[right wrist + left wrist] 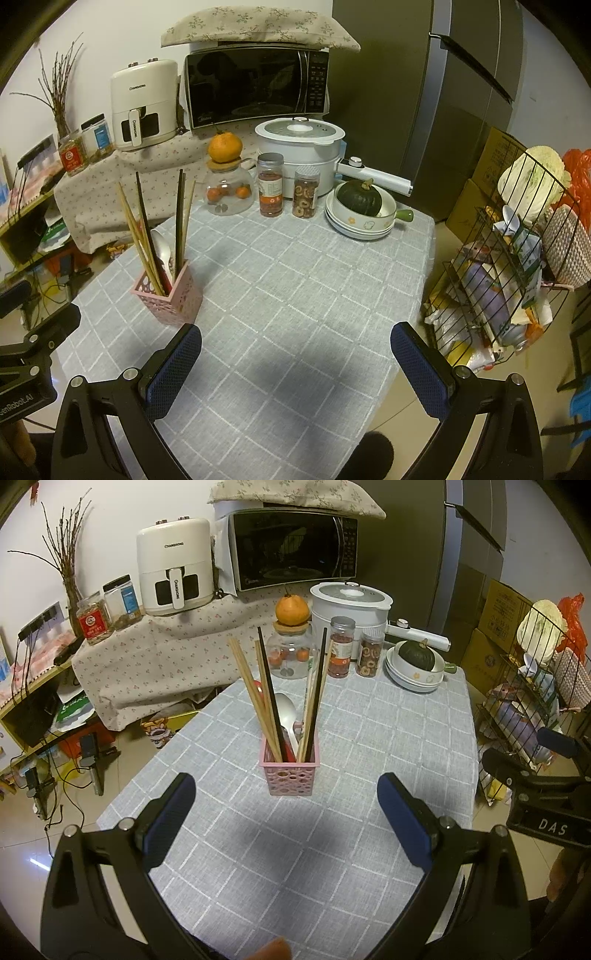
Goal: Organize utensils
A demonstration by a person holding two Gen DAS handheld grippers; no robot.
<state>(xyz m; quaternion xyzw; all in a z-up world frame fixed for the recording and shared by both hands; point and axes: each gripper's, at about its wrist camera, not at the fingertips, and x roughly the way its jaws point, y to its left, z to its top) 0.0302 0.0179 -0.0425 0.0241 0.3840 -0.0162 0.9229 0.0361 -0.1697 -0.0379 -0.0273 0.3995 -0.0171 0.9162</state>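
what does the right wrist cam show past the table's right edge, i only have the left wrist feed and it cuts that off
Observer: The wire rack shows in full beside the grey checked tablecloth, with a cabbage on top.
Operator: is my left gripper visible from there
Observer: Only its body at the left edge; the right gripper is open and empty.
Operator: anything on the holder side i cant see
Observer: The pink utensil holder shows a second perforated wall, with the metal spoon leaning among the chopsticks.
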